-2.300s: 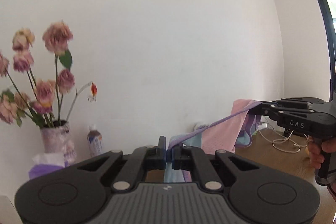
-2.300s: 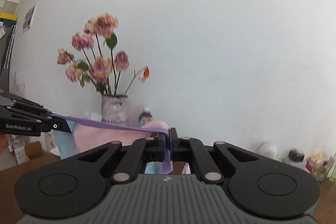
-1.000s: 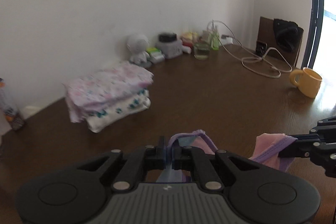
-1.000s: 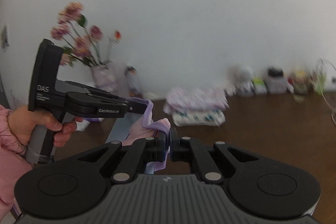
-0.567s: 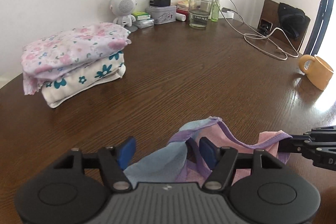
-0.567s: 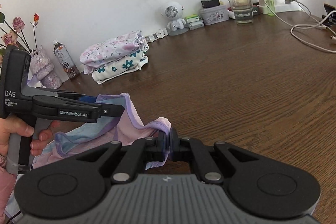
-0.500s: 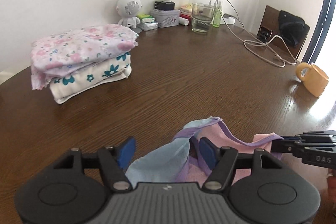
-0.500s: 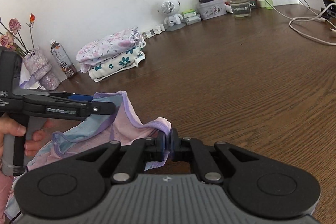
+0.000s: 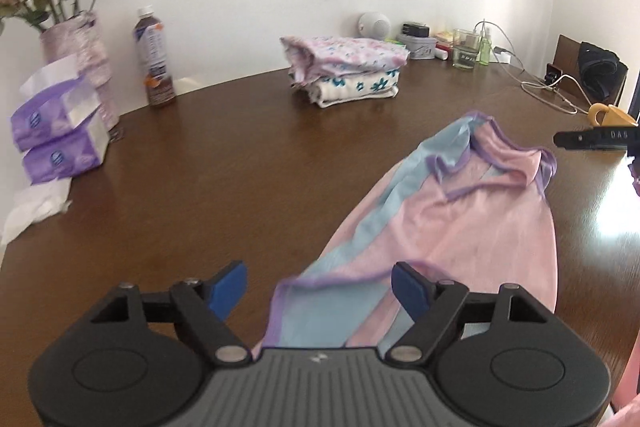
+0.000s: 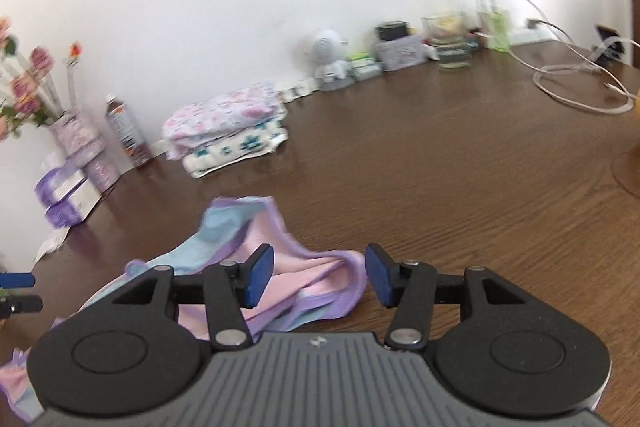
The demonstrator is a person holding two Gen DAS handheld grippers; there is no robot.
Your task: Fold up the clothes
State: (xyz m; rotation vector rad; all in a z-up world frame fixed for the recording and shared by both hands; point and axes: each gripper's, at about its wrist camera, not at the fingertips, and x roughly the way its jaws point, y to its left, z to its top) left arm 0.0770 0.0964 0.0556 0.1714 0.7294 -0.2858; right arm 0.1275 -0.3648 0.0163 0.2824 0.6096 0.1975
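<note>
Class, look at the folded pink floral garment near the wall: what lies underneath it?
Under the pink floral garment lies a folded white garment with teal flowers, resting on the wooden table. Only its front and side edges show; the rest is covered.

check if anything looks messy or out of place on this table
The pink and blue garment lies rumpled, its purple-edged top bunched. A crumpled white tissue lies loose beside the tissue packs. Nothing looks spilled or damaged.

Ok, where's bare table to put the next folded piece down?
Bare wood lies between the folded stack and the pink garment, and left of the garment toward the tissue packs. The back wall edge by the glass and cable is crowded.
</note>
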